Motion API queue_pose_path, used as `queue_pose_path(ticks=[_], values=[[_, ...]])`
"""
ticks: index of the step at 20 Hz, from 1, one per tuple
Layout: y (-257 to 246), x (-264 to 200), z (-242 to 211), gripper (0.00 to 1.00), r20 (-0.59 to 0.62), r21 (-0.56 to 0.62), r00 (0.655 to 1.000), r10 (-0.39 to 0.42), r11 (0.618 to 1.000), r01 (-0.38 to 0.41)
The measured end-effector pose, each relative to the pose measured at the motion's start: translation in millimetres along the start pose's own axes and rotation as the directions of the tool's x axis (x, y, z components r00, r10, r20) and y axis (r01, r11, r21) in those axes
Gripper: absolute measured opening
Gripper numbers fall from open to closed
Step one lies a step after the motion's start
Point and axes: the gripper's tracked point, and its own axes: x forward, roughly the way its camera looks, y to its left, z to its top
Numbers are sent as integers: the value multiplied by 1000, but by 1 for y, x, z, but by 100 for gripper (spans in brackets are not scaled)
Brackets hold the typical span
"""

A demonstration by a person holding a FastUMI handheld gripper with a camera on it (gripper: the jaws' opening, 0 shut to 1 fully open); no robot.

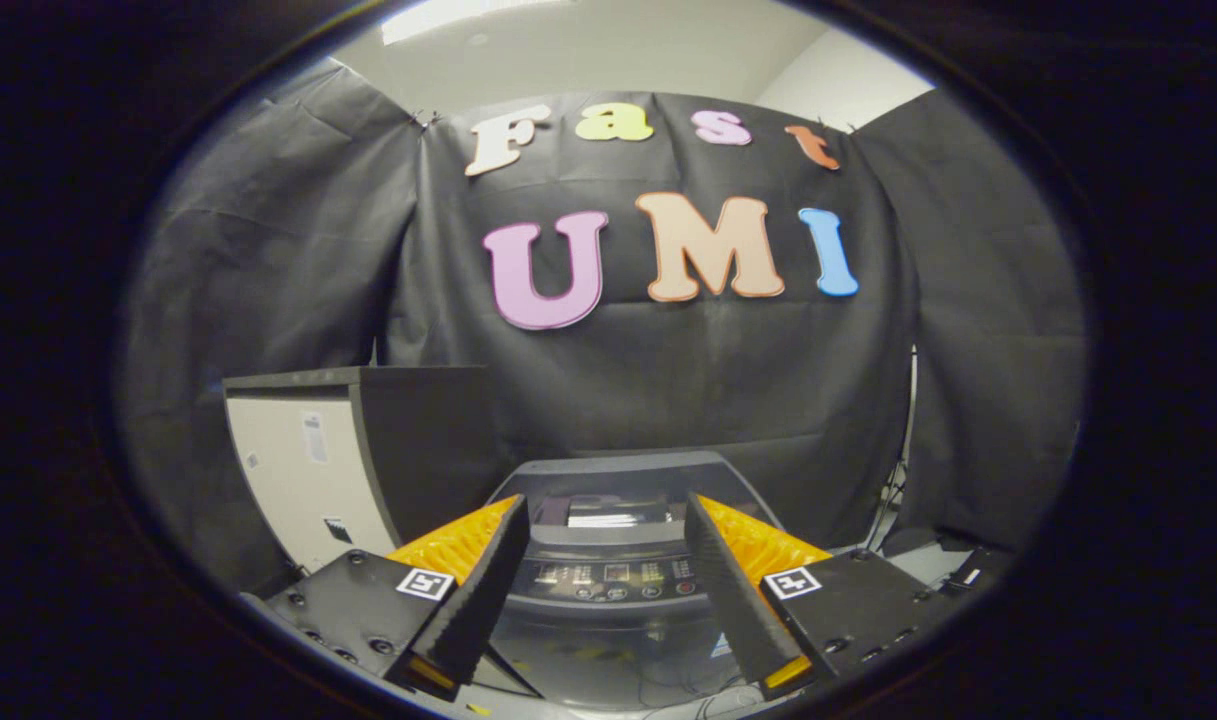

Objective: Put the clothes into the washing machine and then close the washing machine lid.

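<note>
The tool (603, 560) hangs with its fingers apart and nothing between them, aimed at the washing machine (613, 580) at twelve o'clock just beyond the tips. Its lid looks down, with the control panel in the gap. No clothes are visible. A grey cabinet (308, 460) stands at ten o'clock.

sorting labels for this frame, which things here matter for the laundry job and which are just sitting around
For the job:
- washing machine, just ahead of the tongs, lid down
- tongs, open, nothing between the fingers

Just there:
- grey cabinet, beside the machine
- black cloth wall behind
</note>
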Motion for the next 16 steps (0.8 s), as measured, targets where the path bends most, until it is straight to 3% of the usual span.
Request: queue_pose_path(ticks=[5,16], values=[[-2,-1,-6,97,-6,27,1000,31,999,-31],[23,-22,12,97,14,-83,996,92,992,-91]])
